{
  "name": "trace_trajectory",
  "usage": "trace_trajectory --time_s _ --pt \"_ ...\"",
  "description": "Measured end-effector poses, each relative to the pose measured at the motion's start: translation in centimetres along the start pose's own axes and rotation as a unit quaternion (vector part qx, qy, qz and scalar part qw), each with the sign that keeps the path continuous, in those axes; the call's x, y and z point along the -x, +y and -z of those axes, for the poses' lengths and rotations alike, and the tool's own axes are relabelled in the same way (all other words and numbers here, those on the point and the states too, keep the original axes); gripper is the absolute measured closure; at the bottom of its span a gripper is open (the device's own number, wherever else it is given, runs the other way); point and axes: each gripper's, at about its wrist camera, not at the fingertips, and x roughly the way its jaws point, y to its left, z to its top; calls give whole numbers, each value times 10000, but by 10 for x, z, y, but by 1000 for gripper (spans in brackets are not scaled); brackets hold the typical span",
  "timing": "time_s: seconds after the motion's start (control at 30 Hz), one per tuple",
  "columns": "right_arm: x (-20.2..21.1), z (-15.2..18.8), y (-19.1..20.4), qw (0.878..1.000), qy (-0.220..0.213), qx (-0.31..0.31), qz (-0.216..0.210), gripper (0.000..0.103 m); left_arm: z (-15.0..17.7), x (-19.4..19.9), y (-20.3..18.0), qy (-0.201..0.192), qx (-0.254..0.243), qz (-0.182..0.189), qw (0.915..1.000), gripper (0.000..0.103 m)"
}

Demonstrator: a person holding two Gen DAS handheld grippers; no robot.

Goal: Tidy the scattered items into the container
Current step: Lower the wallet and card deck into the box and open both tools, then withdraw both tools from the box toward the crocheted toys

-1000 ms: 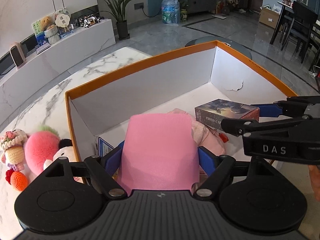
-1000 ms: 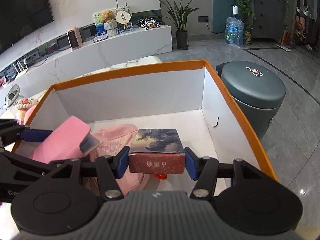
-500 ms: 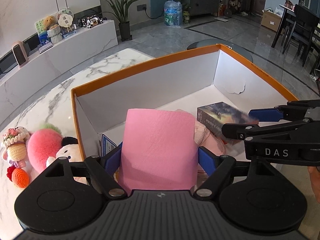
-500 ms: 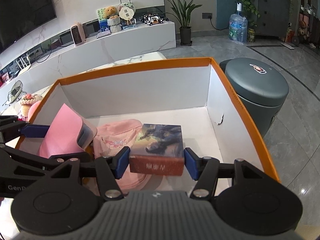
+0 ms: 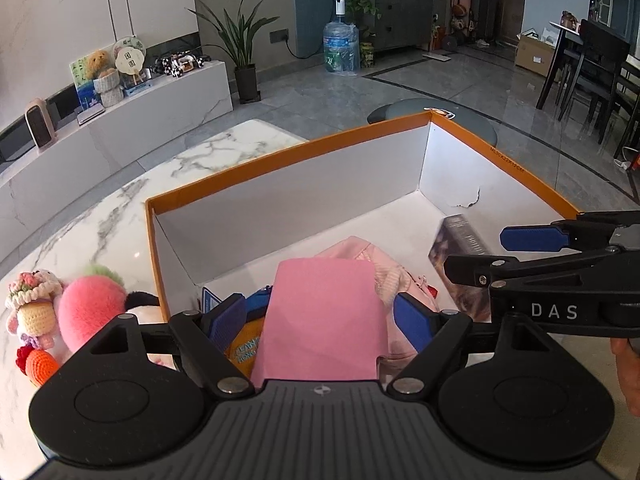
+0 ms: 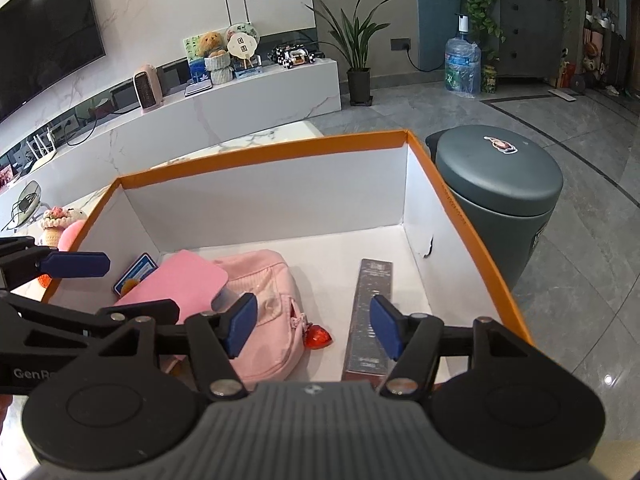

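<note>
Taking the orange-rimmed box (image 5: 496, 152) as the landmark, the plush toys (image 5: 76, 308) lie outside its left wall on the marble bench (image 5: 120, 216): a crocheted doll, a fluffy pink ball and a black-and-white toy pressed against the box's outer side.

Just inside the box's left end, the left gripper (image 5: 320, 316) hangs over the contents with its blue fingers (image 5: 226, 314) spread apart. The pink pouch (image 5: 324, 320) lies between them but touches neither; a gap shows on each side, and in the right wrist view the pouch (image 6: 176, 284) rests flat, tilted over a blue-and-orange card (image 6: 134, 274) in the box's near-left corner. Beside it, toward the box's middle, sits a pink backpack (image 6: 264, 312) with a small red charm (image 6: 317, 337) on the white floor at its right edge.

Further right, in the box's right half, the dark card box (image 6: 370, 312) stands on its long narrow edge, apart from the right wall. The right gripper (image 6: 314, 326) is above it with its fingers (image 6: 384, 330) open; the card box lies by the right-hand finger, partly behind it, and the left-hand finger is over the backpack, well clear of it. In the left wrist view the card box (image 5: 460, 248) looks blurred.

Outside the box's right wall stands a grey lidded bin (image 6: 500, 184) on the tiled floor.
</note>
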Motion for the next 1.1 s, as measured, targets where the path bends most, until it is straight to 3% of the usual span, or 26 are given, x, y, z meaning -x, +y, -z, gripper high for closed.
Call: trace_trajectory --time_s 0.6,1.1 --pt "14 6 7 9999 -44 5 116 32 8 17 3 -36 190 -77 9998 10" --pt "66 10 34 9993 -337 101 100 30 19 77 9 -462 330 -242 9981 10"
